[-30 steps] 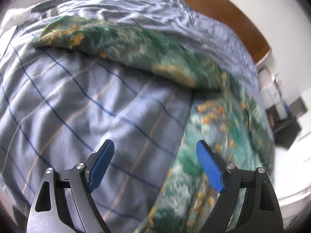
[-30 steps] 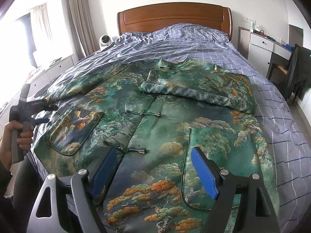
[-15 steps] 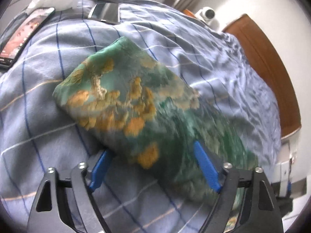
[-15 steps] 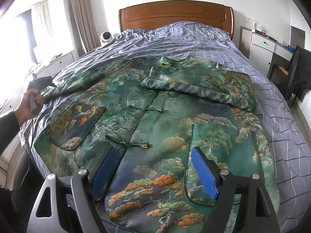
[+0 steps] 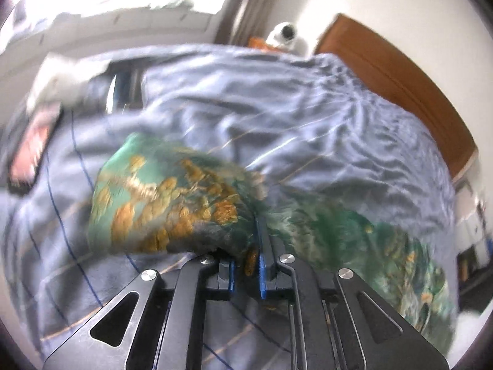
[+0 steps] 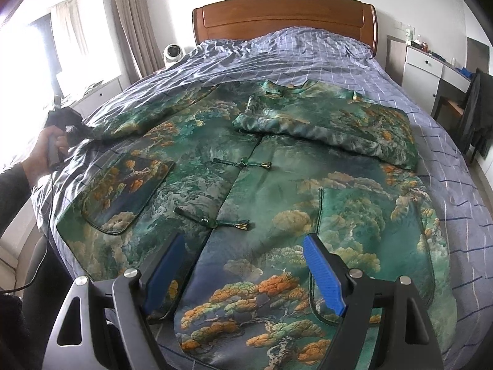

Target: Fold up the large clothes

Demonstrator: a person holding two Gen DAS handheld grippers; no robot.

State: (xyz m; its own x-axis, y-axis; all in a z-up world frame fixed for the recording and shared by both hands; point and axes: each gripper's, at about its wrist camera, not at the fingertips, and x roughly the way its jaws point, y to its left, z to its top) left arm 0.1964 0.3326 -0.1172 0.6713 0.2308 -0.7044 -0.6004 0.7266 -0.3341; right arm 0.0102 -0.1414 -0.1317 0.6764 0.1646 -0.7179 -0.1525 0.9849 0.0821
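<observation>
A green jacket (image 6: 246, 160) with gold tree print lies face up and buttoned on the bed. Its right sleeve (image 6: 332, 126) is folded across the chest. The left sleeve (image 6: 129, 120) stretches out toward the bed's left edge. In the left wrist view that sleeve's cuff end (image 5: 160, 203) bunches up in front of my left gripper (image 5: 246, 246), whose jaws are closing with the pads pressed on the sleeve cloth. In the right wrist view a hand (image 6: 46, 151) holds that left gripper (image 6: 66, 123). My right gripper (image 6: 243, 240) hovers open over the jacket's hem, holding nothing.
The bed has a blue checked cover (image 6: 308, 52) and a wooden headboard (image 6: 283, 21). A white fan (image 6: 173, 54) stands at the left of the headboard. At the right are a white dresser (image 6: 425, 67) and a chair with a dark garment (image 6: 474, 111). A phone (image 5: 29, 154) lies near the cuff.
My left gripper moved along the sleeve to its cuff end, closed on the cloth and lifted it a little. The right gripper stayed open in place.
</observation>
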